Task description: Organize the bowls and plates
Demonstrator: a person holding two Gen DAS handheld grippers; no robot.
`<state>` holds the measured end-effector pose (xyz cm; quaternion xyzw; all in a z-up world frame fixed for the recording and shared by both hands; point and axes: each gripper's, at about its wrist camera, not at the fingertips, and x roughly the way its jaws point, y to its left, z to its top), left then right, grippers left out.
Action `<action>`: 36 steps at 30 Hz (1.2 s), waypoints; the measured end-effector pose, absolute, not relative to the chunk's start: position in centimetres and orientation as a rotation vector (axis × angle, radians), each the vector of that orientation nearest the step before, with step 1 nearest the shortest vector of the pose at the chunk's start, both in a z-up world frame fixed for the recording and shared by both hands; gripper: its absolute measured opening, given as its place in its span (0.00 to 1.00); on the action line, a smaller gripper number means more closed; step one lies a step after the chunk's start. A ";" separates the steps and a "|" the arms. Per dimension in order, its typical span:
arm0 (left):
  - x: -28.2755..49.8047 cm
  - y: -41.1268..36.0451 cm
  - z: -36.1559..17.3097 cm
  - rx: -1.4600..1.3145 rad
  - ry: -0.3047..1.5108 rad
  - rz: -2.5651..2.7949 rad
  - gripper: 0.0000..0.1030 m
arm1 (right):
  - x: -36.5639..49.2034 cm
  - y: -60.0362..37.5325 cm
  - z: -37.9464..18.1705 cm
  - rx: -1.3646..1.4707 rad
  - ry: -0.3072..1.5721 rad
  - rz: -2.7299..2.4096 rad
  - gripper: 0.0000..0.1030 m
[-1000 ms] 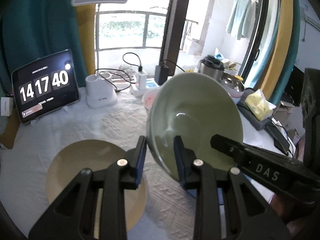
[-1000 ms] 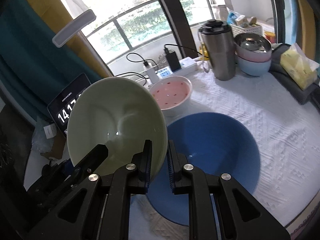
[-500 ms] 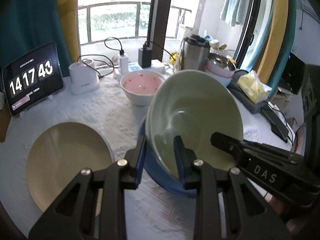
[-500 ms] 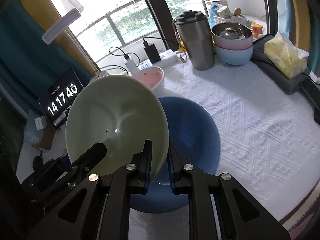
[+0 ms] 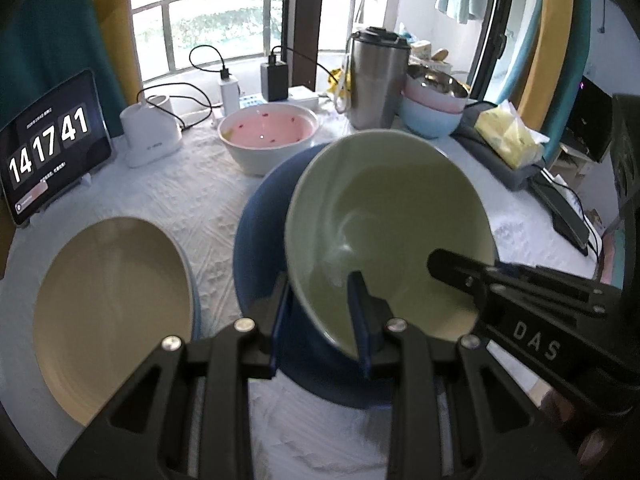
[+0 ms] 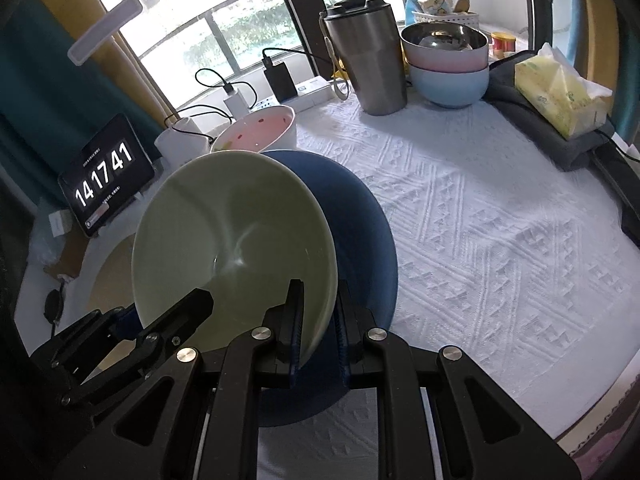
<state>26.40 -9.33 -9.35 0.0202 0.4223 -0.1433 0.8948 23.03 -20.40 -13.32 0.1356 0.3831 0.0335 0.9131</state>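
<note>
A pale green bowl hangs tilted just above a wide dark blue dish on the white cloth. My left gripper is shut on the bowl's near-left rim. My right gripper is shut on the opposite rim; in the left wrist view it reaches in from the right. A beige plate lies to the left of the blue dish. Behind the dish stands a pink-lined bowl.
At the back stand a steel tumbler, a stack of bowls, chargers with cables and a white lamp base. A tablet clock leans at the left. A tissue pack lies at the right.
Both grippers have come down and forward with the green bowl. It now hangs close over the blue dish, and the beige plate has slid further left in view.
</note>
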 end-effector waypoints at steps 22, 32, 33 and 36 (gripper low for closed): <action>26.2 -9.5 -9.0 0.059 0.883 -0.285 0.30 | 22.9 -20.1 -13.2 0.231 0.835 0.101 0.29; 26.8 -8.9 -9.1 0.058 0.878 -0.278 0.30 | 22.1 -18.9 -11.8 0.151 0.784 0.092 0.35; 26.9 -8.7 -8.9 0.063 0.866 -0.269 0.30 | 22.0 -18.7 -11.5 0.130 0.761 0.080 0.40; 27.3 -8.3 -8.3 0.059 0.847 -0.265 0.30 | 21.9 -18.9 -10.5 0.122 0.720 0.083 0.51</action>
